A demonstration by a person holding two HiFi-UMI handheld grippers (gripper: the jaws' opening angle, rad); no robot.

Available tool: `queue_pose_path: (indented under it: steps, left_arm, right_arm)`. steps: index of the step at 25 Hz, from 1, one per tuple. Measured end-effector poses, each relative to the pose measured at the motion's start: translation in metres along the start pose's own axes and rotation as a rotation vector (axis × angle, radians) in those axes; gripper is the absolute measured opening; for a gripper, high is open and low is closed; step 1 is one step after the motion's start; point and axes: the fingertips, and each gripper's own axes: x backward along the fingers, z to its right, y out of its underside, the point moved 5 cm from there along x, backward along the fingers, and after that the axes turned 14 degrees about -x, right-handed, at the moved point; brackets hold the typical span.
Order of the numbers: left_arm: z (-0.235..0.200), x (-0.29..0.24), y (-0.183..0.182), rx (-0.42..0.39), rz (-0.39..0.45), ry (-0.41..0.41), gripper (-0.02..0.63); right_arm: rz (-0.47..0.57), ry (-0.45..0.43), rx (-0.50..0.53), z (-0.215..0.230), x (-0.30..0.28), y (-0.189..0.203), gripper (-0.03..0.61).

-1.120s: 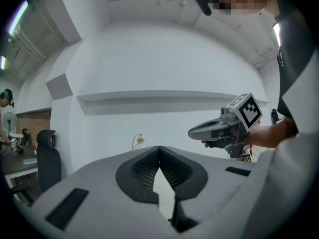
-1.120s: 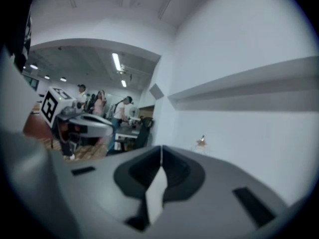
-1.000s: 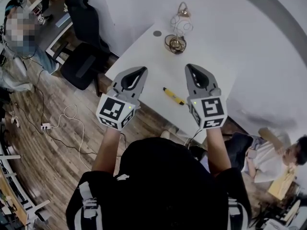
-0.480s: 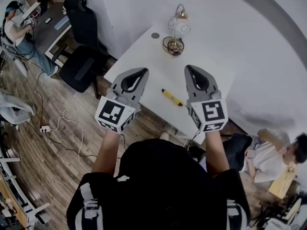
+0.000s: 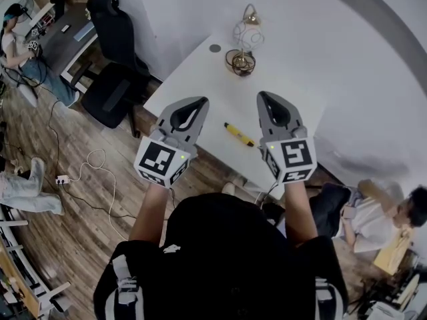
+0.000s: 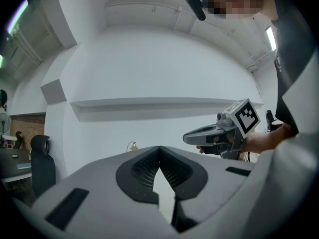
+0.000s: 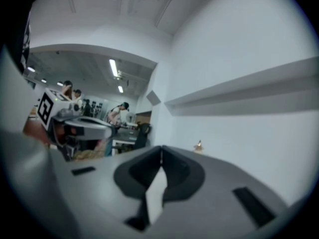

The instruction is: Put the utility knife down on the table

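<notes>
The yellow utility knife (image 5: pixel 240 135) lies flat on the white table (image 5: pixel 200 72), near its front edge. It sits between my two grippers as seen from the head view, and neither touches it. My left gripper (image 5: pixel 202 101) hovers to the knife's left, shut and empty. My right gripper (image 5: pixel 261 95) hovers to its right, also shut with nothing held. In the left gripper view the jaws (image 6: pixel 159 147) meet at their tips, and the right gripper (image 6: pixel 219 133) shows beside them. The right gripper view shows its closed jaws (image 7: pixel 161 147) and the left gripper (image 7: pixel 79 126).
A small lamp with a round base (image 5: pixel 243 52) stands at the table's far end by the white wall. A black office chair (image 5: pixel 117 45) stands left of the table. A cable and power strip (image 5: pixel 63 177) lie on the wooden floor. A person (image 5: pixel 380 219) sits at lower right.
Both grippers and the knife stay where they were. Only people in the background at the left have shifted.
</notes>
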Motion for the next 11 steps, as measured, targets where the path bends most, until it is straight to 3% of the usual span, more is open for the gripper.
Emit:
queue_pose_path:
  steps: [11]
  left_arm:
    - [0.0071,-0.0026,0.0019,0.000,0.002,0.012,0.021]
  right_arm:
    - [-0.013,-0.002,0.008,0.0030,0.0033,0.0080,0.035]
